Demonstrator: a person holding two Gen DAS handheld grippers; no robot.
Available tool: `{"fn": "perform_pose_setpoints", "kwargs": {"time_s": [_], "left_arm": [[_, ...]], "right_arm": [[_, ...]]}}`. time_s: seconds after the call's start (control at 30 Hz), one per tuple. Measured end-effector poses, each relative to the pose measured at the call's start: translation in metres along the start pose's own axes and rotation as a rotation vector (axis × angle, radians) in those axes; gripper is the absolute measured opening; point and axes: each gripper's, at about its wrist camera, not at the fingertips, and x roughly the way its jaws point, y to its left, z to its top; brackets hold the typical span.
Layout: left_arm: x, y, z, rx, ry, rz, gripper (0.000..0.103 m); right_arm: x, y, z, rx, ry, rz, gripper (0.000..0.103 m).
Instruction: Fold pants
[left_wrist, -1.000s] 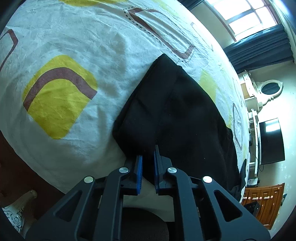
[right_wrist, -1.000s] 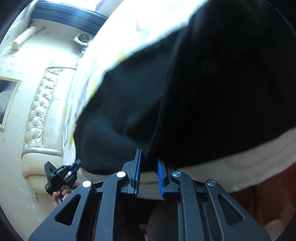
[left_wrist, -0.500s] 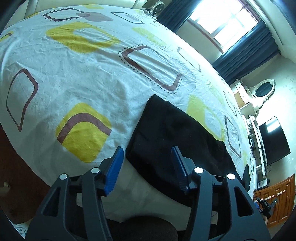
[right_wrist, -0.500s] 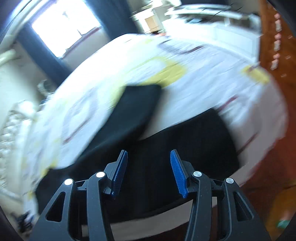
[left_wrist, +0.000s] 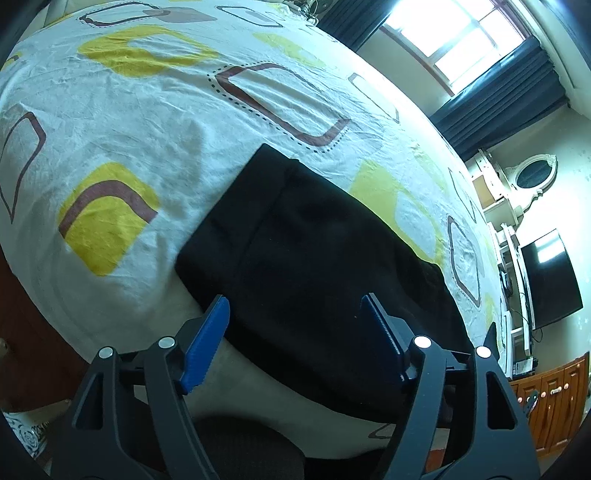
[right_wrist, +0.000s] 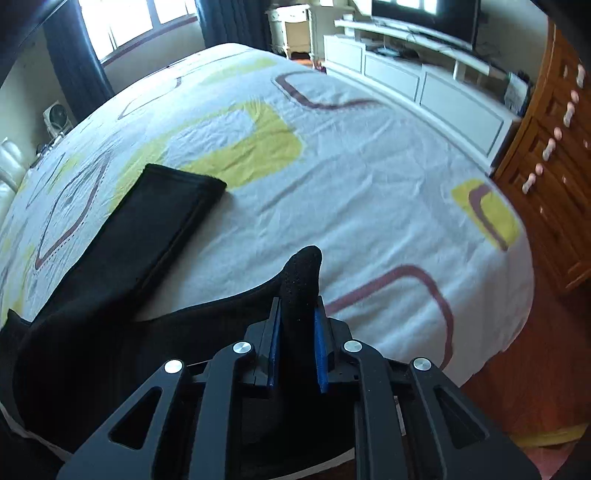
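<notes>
Here the right tool is clamped narrow on a bunched fold of the black pants, and a rounded tip of the cloth pokes up past its blue pads. From that pinch the fabric runs down and away to the left in a dark sweep along the near edge of the bed. Farther off, one flat leg stretches diagonally up the patterned sheet, ending in a squared hem beside a yellow patch of the print.

The left tool stands wide, gripping nothing, its blue pads set to either side of the pants, which lie just beyond and between them on the bed. The garment there is flat and smooth, a broad black slab with a straight seam running lengthwise and a squared end at the far left corner. It reaches toward the lower right along the mattress edge.

Beyond the bed are dark blue curtains around a bright window, a black television on the wall, and a wooden dresser.
</notes>
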Motion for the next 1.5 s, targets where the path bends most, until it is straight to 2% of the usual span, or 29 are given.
{"fn": "perform_pose_setpoints", "kwargs": {"time_s": [0.07, 0.13, 0.27, 0.3, 0.37, 0.47, 0.6, 0.67, 0.7, 0.77, 0.8, 0.9, 0.93, 0.97, 1.0, 1.07, 1.17, 1.23, 1.33, 1.43, 1.5], "left_arm": [[0.005, -0.010, -0.003, 0.008, 0.004, -0.008, 0.073], [0.008, -0.018, -0.008, 0.009, 0.006, -0.026, 0.074], [0.021, -0.028, -0.020, 0.015, 0.043, -0.046, 0.075], [0.025, -0.029, -0.023, 0.012, 0.056, -0.048, 0.075], [0.031, -0.029, -0.027, 0.002, 0.077, -0.056, 0.076], [0.034, -0.028, -0.028, -0.004, 0.081, -0.060, 0.076], [0.034, -0.027, -0.028, -0.006, 0.072, -0.077, 0.077], [0.036, -0.028, -0.029, -0.005, 0.071, -0.076, 0.078], [0.037, -0.028, -0.029, -0.005, 0.072, -0.072, 0.078], [0.037, -0.028, -0.030, -0.004, 0.075, -0.068, 0.078], [0.037, -0.028, -0.030, -0.004, 0.075, -0.070, 0.078], [0.035, -0.027, -0.029, -0.004, 0.080, -0.084, 0.079], [0.034, -0.026, -0.030, -0.001, 0.081, -0.085, 0.080], [0.034, -0.026, -0.031, 0.004, 0.082, -0.087, 0.082], [0.034, -0.025, -0.031, 0.007, 0.085, -0.087, 0.082], [0.034, -0.026, -0.033, 0.008, 0.086, -0.095, 0.082], [0.034, -0.034, -0.035, 0.030, 0.080, -0.120, 0.082], [0.036, -0.041, -0.038, 0.054, 0.089, -0.130, 0.083], [0.043, -0.044, -0.043, 0.065, 0.110, -0.131, 0.088], [0.046, -0.041, -0.047, 0.068, 0.106, -0.135, 0.088], [0.046, -0.040, -0.048, 0.073, 0.099, -0.143, 0.089]], "right_arm": [[-0.015, 0.002, 0.008, -0.045, -0.042, -0.017, 0.015], [-0.012, -0.003, 0.009, -0.072, -0.056, -0.042, 0.016], [0.027, -0.028, -0.010, -0.063, 0.029, -0.076, 0.026], [0.028, -0.037, -0.016, -0.029, 0.015, -0.034, 0.031], [0.019, -0.067, -0.023, 0.115, -0.016, 0.017, 0.058], [0.002, -0.112, -0.039, 0.338, -0.058, 0.101, 0.058], [0.008, -0.151, -0.085, 0.609, 0.026, 0.257, 0.058], [0.019, -0.154, -0.105, 0.691, 0.056, 0.384, 0.056], [0.026, -0.151, -0.112, 0.708, 0.067, 0.454, 0.050], [0.024, -0.142, -0.110, 0.619, 0.049, 0.378, 0.034], [0.020, -0.139, -0.106, 0.571, 0.036, 0.303, 0.034], [-0.007, -0.136, -0.092, 0.498, -0.012, -0.065, 0.039], [-0.019, -0.138, -0.087, 0.517, -0.050, -0.133, 0.045], [-0.029, -0.137, -0.083, 0.543, -0.084, -0.145, 0.056], [-0.038, -0.130, -0.075, 0.553, -0.111, -0.119, 0.060], [-0.044, -0.097, -0.050, 0.485, -0.120, -0.032, 0.065], [-0.042, -0.021, -0.013, 0.360, -0.114, 0.117, 0.071], [-0.028, 0.029, 0.011, 0.310, -0.083, 0.200, 0.072], [0.008, 0.101, 0.044, 0.218, -0.020, 0.178, 0.072], [0.050, 0.163, 0.067, 0.145, 0.053, 0.077, 0.072], [0.073, 0.188, 0.077, 0.097, 0.096, -0.005, 0.072]]}}
